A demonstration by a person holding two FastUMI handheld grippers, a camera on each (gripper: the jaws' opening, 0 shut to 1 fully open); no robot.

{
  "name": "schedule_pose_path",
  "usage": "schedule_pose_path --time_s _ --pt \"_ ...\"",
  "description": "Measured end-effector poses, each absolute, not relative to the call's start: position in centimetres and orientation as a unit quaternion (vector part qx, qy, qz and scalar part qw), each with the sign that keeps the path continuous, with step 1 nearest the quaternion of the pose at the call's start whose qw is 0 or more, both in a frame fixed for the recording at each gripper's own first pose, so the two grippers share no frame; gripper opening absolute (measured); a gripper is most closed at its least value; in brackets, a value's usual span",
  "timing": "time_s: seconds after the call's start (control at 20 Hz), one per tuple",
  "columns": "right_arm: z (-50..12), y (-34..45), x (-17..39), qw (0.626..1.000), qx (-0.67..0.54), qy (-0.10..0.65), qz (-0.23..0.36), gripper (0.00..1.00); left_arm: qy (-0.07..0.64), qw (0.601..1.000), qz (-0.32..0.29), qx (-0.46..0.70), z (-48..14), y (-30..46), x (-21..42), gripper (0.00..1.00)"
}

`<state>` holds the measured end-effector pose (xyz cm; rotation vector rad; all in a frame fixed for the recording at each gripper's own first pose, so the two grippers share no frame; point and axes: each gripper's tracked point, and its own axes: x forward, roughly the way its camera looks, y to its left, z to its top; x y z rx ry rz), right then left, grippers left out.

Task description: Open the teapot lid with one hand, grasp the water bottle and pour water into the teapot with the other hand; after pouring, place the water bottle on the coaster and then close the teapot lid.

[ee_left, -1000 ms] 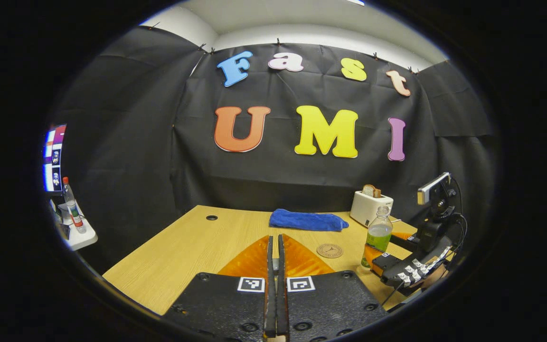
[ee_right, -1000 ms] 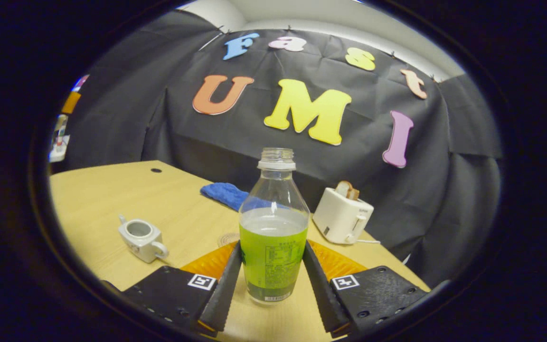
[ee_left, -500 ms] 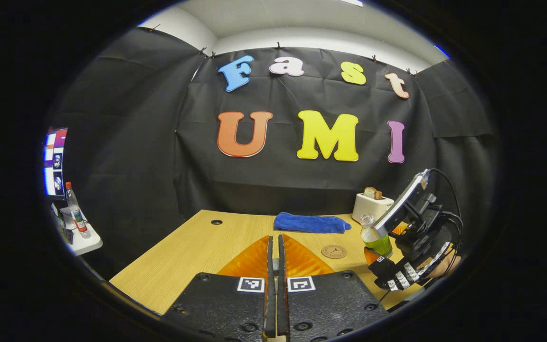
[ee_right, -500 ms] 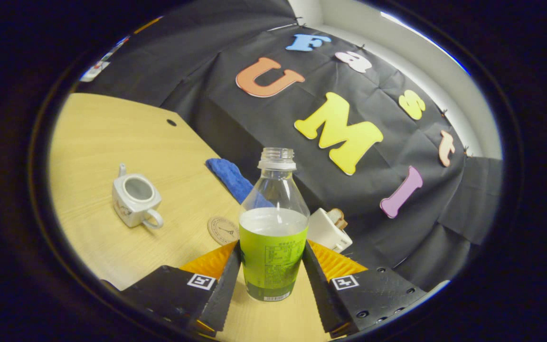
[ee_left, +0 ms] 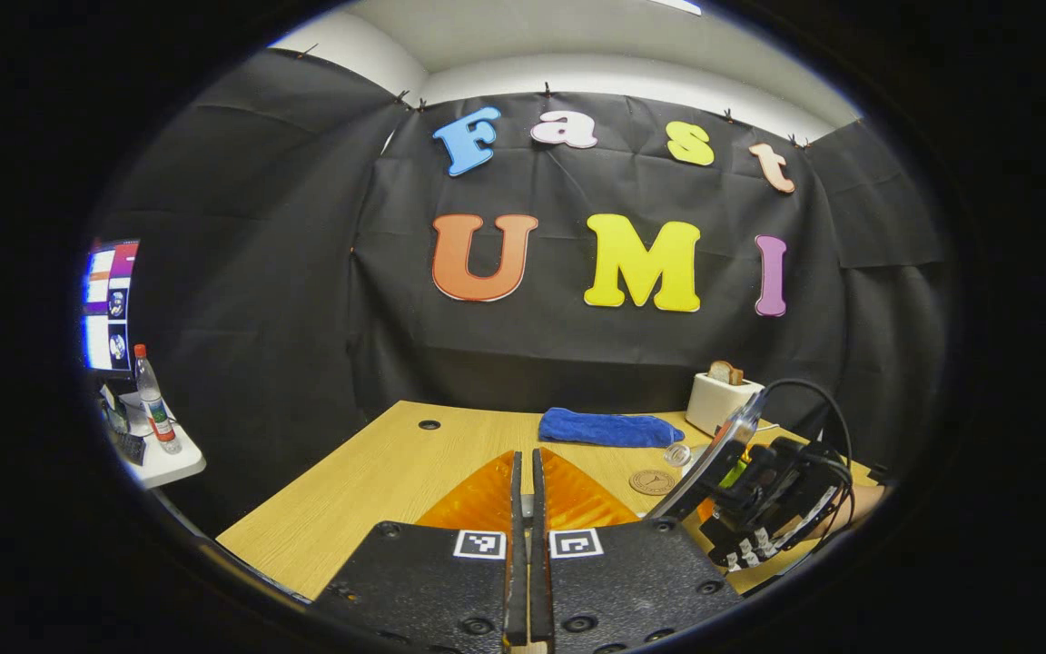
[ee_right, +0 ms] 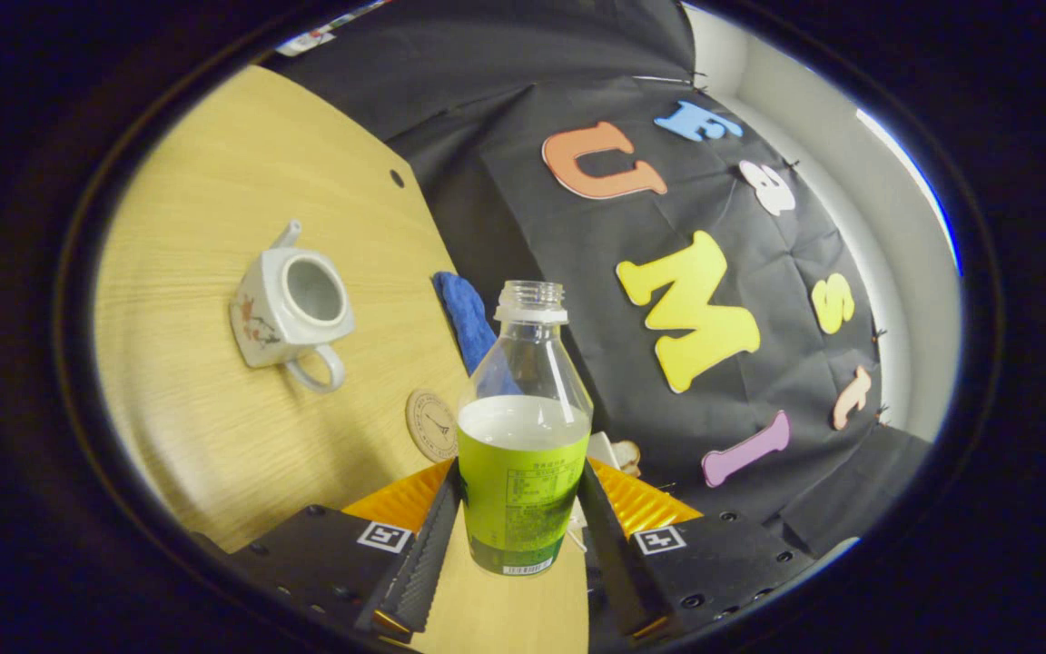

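Water bottle now tipped further, coaster and blue cloth behind.

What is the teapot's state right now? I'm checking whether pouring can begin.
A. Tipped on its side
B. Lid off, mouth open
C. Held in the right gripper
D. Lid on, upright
B: in the right gripper view the teapot stands on the table with its round mouth open, while the right gripper holds the water bottle.

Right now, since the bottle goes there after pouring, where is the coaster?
In the right gripper view the coaster lies on the table, left of the held water bottle, below the blue cloth and right of the teapot.
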<state>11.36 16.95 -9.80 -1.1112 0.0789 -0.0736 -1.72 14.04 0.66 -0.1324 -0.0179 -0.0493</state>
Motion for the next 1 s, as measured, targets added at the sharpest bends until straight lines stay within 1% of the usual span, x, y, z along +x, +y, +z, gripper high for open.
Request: schedule_pose_path --time_s 0.1,0.2,0.4,0.45,0.5,0.75,0.8,0.85,1.0 --pt "-9.6 17.2 11.4 0.826 -0.562 0.020 -0.044 0.74 -0.008 0.998 -0.025 -0.065 0.5 14.0 -1.7 0.04" --pt "-9.4 17.2 11.4 0.801 -0.596 0.004 -0.055 0.75 -0.009 0.998 -0.027 -0.064 0.6 13.9 -1.6 0.04" --pt "-9.6 18.0 11.5 0.756 -0.652 -0.015 -0.057 0.73 -0.008 0.998 -0.034 -0.060 0.6 13.5 -1.5 0.04" --pt "-9.6 18.2 11.4 0.744 -0.665 -0.020 -0.058 0.75 -0.008 0.998 -0.037 -0.059 0.6 13.3 -1.5 0.04" --pt "-9.6 18.5 11.5 0.732 -0.678 -0.024 -0.059 0.75 -0.008 0.998 -0.039 -0.058 0.5 13.2 -1.5 0.04" --pt "-9.3 20.3 11.9 0.657 -0.750 -0.056 -0.056 0.75 -0.002 0.998 -0.044 -0.049 0.1 13.0 -1.2 0.04" --pt "-9.3 20.4 11.9 0.646 -0.759 -0.059 -0.054 0.74 0.002 0.998 -0.042 -0.046 -0.1 13.1 -1.1 0.04" --pt "-9.3 20.6 11.8 0.636 -0.768 -0.062 -0.053 0.75 0.004 0.998 -0.041 -0.043 -0.2 13.2 -1.1 0.04" --pt "-9.0 21.4 11.4 0.613 -0.785 -0.073 -0.052 0.75 0.003 0.998 -0.042 -0.041 -0.2 13.1 -1.1 0.04"
